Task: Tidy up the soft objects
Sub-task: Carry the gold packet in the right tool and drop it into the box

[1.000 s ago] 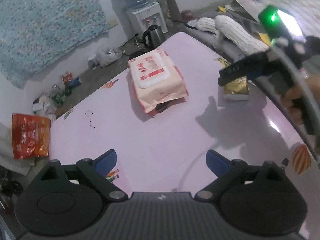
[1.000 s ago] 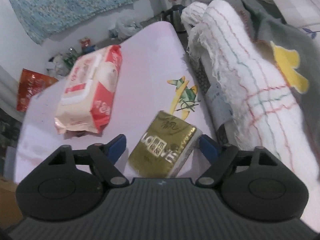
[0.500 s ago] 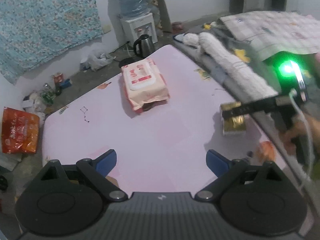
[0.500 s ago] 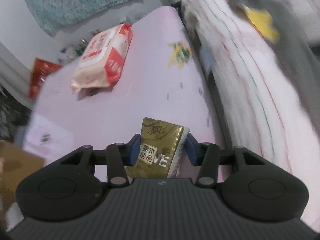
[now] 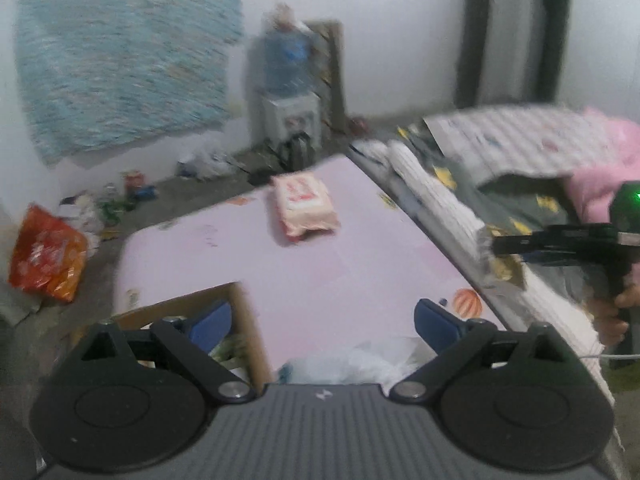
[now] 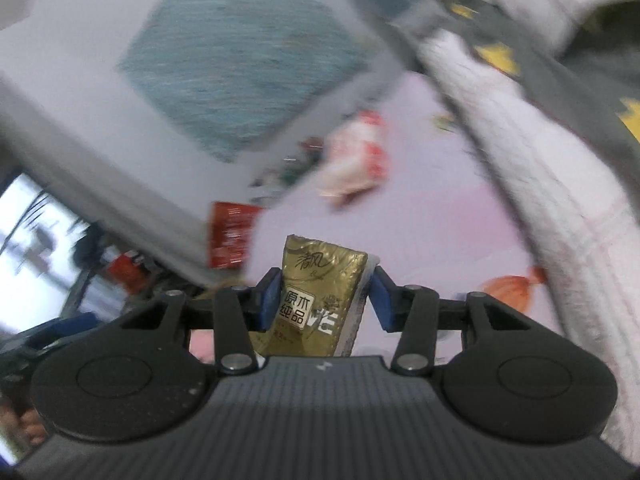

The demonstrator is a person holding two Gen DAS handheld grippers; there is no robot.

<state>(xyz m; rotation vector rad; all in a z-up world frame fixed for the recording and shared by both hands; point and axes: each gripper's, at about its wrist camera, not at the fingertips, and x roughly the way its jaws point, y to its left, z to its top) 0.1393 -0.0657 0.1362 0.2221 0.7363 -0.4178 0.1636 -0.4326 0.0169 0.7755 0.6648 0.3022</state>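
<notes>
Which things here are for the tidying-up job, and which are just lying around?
For the job: gold tissue pack in the right gripper; pink wet-wipes pack; cardboard box.
Lying around: orange snack bag, water dispenser, kettle.

Both wrist views downward, sharing pink table [image 5: 360, 264].

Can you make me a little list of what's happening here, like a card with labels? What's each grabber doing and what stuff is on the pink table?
right gripper: shut on the gold tissue pack, lifted off the table
left gripper: open, holding nothing
pink table: the red and white wipes pack lies on it, far side
cardboard box: open, at the table's near left corner
white striped towel: rolled along the table's right edge
picture: blurry
</notes>
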